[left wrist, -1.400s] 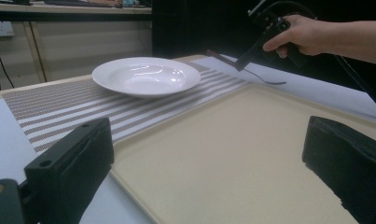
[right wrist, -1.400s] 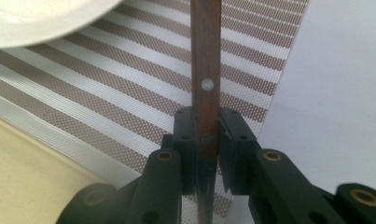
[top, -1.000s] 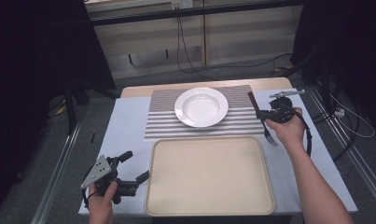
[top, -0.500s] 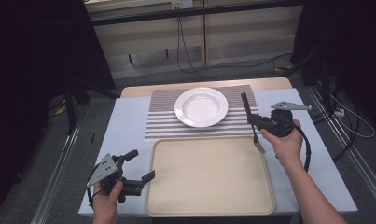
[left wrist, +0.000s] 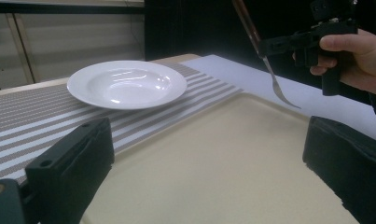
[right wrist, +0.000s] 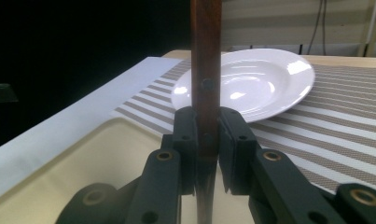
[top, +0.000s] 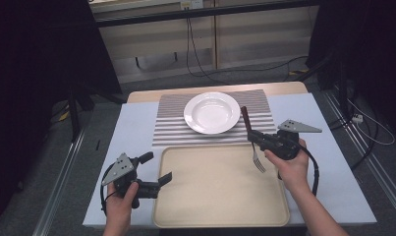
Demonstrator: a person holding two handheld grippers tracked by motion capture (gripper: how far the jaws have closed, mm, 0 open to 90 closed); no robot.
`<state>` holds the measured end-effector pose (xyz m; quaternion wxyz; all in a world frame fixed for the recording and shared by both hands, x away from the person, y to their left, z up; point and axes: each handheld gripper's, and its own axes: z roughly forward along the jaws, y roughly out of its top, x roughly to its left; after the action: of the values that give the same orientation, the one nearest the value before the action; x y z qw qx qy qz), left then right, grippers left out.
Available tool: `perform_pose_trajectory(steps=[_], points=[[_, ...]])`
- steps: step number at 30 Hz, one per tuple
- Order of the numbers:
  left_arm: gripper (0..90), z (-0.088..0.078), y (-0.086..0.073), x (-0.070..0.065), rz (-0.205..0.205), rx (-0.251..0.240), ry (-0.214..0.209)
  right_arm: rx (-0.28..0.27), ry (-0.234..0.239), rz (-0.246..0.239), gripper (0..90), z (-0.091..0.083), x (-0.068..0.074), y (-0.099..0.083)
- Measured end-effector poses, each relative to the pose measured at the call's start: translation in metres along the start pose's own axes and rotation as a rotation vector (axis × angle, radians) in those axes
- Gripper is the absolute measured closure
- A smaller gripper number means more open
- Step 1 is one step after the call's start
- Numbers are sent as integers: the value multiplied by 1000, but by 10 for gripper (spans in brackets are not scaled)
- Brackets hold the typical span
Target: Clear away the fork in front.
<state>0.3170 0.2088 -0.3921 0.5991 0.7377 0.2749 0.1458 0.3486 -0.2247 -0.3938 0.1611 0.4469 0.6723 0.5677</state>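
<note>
Nearest of all, the beige tray lies at the person's edge of the table, whose top is covered in pale blue-white sheeting. Just off the tray's left edge, the left gripper is held in a hand, its jaws standing wide apart with nothing between them; in the left gripper view those jaws frame the bare tray floor. Above the tray's far right corner, the right gripper has its jaws clamped on the dark wooden handle of a fork, which hangs tines-down over the tray without touching it, the handle rising towards the plate. The right gripper view shows the pads pressed on both sides of that handle. Beyond the tray's far edge a striped placemat lies flat, touching or nearly touching the tray, and a white deep plate sits at its middle. Past the mat a strip of bare wooden tabletop shows. Further off is a grey floor with black cables trailing across it, pale wall panels, and dark curtains on both sides.
</note>
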Motion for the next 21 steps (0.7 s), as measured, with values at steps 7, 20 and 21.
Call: perform_pose_trajectory(steps=[7, 20, 21], points=[[22, 16, 10, -8, -5, 9, -29, -21, 42, -8, 784, 1, 13, -2], [20, 45, 38, -17, -44, -9, -28, -75, 111, -7, 784, 4, 32, -7], [20, 45, 38, -17, -44, -9, -28, -75, 111, -7, 784, 4, 32, -7]])
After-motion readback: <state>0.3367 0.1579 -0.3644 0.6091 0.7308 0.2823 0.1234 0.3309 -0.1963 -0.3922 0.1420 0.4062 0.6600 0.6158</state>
